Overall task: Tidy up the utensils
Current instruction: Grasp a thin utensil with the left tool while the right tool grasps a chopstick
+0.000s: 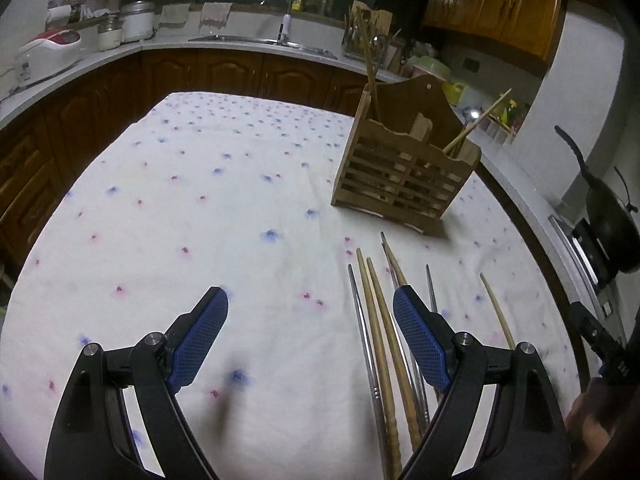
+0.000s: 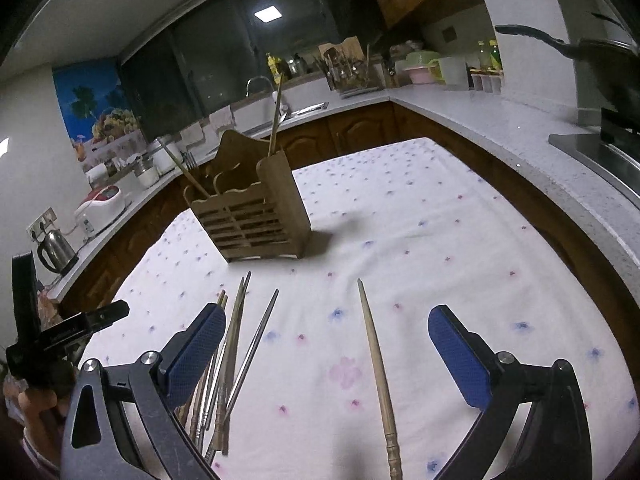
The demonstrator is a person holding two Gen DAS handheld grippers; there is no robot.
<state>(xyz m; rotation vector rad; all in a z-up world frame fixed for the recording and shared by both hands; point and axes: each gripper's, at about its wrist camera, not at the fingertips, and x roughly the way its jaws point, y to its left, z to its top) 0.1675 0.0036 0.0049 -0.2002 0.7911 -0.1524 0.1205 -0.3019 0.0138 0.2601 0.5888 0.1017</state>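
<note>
A slatted wooden utensil holder (image 1: 404,172) (image 2: 256,216) stands on the floral white tablecloth (image 1: 200,208) with a few wooden chopsticks upright in it. Several loose wooden and metal chopsticks (image 1: 380,332) (image 2: 232,344) lie in a bunch in front of it. One wooden chopstick (image 2: 378,364) (image 1: 498,312) lies apart to the right. My left gripper (image 1: 310,306) is open above bare cloth, its right finger over the bunch. My right gripper (image 2: 326,326) is open, the single chopstick lying between its fingers, untouched; its left finger overlaps the bunch.
A grey counter (image 2: 520,136) wraps around the table on three sides, with a sink (image 1: 260,40), rice cookers (image 1: 48,44), a kettle (image 2: 56,248) and a black pan (image 1: 608,216) on a stove at the right. The other gripper shows at each view's edge.
</note>
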